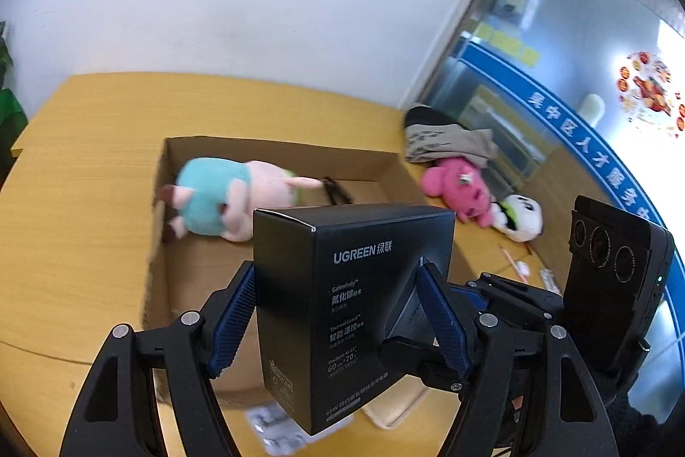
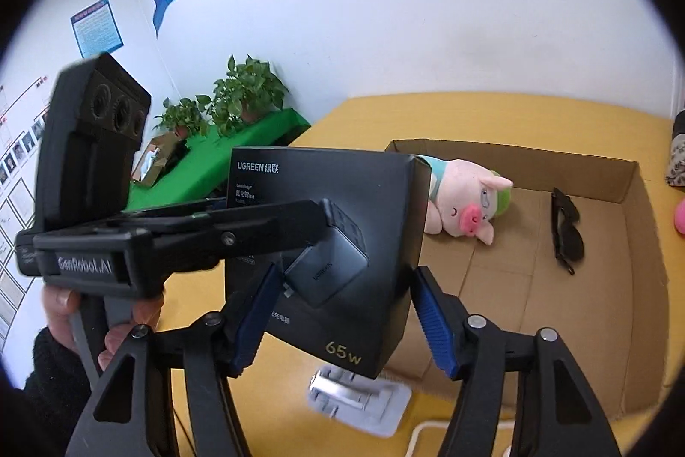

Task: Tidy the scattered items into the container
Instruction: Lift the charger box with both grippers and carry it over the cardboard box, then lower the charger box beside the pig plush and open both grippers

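A black UGREEN charger box hangs above the near edge of the open cardboard box. My left gripper is shut on it, its blue pads pressed on two opposite sides. In the right wrist view the same black box sits between the blue pads of my right gripper, which is shut on it too. A left gripper finger crosses its front. Inside the cardboard box lie a pig plush and sunglasses.
A pink plush, a white plush and a heap of clothes lie on the yellow table right of the cardboard box. A white flat item lies under the held box. Potted plants stand on a green table at the left.
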Demonstrator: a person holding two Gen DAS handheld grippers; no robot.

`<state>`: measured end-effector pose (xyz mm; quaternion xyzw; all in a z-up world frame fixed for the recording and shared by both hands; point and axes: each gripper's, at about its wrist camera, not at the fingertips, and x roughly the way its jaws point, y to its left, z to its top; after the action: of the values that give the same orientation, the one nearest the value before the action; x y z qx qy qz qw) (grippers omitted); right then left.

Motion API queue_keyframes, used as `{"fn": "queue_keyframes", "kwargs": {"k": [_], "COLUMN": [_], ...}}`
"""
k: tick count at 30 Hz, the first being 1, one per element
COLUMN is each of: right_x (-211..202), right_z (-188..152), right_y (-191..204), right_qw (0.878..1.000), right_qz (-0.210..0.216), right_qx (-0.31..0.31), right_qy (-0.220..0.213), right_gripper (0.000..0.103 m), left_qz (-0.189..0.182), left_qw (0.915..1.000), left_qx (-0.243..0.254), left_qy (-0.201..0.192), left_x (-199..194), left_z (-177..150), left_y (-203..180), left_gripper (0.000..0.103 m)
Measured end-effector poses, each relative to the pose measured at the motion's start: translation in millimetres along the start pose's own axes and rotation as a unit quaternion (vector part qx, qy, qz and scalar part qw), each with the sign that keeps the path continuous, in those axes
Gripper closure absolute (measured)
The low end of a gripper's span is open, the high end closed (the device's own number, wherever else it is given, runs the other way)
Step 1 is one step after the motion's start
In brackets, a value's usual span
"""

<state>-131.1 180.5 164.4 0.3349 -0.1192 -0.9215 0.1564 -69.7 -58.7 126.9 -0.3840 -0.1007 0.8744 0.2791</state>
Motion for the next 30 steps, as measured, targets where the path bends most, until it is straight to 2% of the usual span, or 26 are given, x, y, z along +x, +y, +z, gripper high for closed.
{"fn": "queue_keyframes", "kwargs": {"k": [10, 16, 23, 27, 30], "right_x": [70.2, 105.9, 147.7, 165.4, 171.4], "right_z": [4.6, 2.0, -6.3, -13.6, -12.6], "right_y": [-32.4, -59.9, -86.8, -90.7, -94.5], "right_qw": [0.998, 0.994, 0.984, 0.976, 0.971], "right_qz": [0.018, 0.023, 0.018, 0.017, 0.013], "right_qx": [0.041, 0.089, 0.137, 0.157, 0.175], "right_qy": [0.040, 0.067, 0.114, 0.150, 0.160], "right_gripper": [0.042, 0.042, 0.042, 0.042, 0.042], "left_qz": [0.009, 0.018, 0.033, 0.058, 0.066], "left_qw": [0.9983, 0.9957, 0.9881, 0.9833, 0.9796], "left_qx": [-0.045, -0.056, -0.089, -0.089, -0.107], "left_qy": [0.037, 0.071, 0.121, 0.148, 0.157], "left_x": [53.1, 95.4, 138.6, 152.4, 159.1], "left_z": [6.3, 9.7, 1.1, -5.7, -6.1], "left_y": [53.3, 75.4, 100.8, 105.4, 110.3], "left_gripper": [0.024, 0.024, 0.024, 0.024, 0.024]}}
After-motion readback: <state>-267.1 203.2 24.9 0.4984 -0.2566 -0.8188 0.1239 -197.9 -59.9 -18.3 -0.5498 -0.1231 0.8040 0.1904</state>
